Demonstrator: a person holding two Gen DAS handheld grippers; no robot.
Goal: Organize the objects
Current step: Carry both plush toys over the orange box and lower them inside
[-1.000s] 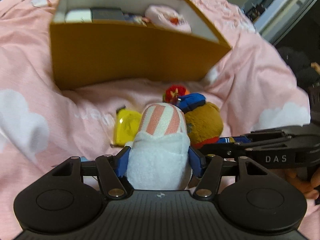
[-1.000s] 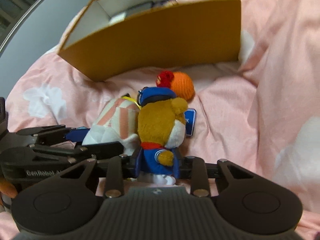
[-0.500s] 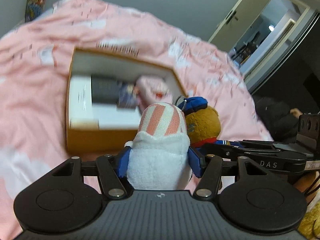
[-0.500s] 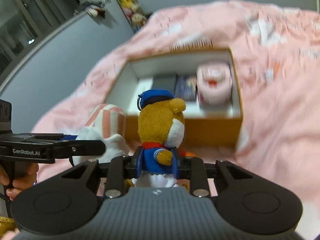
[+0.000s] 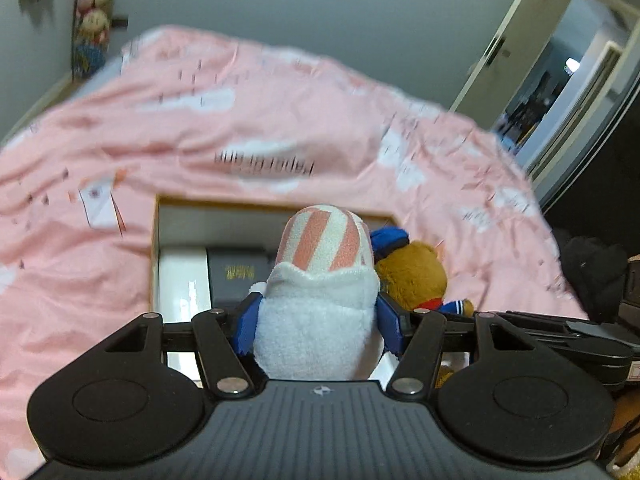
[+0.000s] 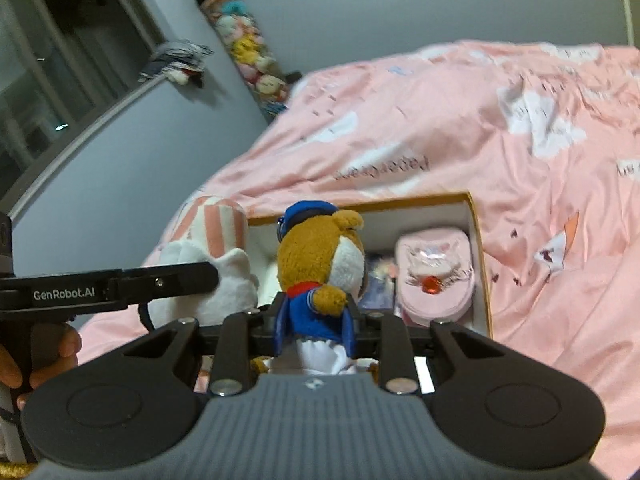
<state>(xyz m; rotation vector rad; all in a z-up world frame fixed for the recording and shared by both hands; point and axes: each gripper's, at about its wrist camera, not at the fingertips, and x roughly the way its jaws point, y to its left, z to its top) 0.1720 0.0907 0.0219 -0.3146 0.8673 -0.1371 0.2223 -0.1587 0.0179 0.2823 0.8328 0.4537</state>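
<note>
Left wrist view: left gripper pinching striped plush; right gripper pinching bear. Both lifted off bedding since 1 s ago, now over box — ready to drop in.

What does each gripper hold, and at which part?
Left gripper: striped plush, by its white lower body. Right gripper: bear plush, by its blue-clothed torso.

1. Striped plush: pink-and-white striped top over a fluffy white body, upright at centre frame, clamped between blue pads.
2. Bear plush: brown, blue cap and sailor jacket, upright at centre.
3. Cardboard box: open, white-lined, centre-right, holding a pink pouch and a black book.
</note>
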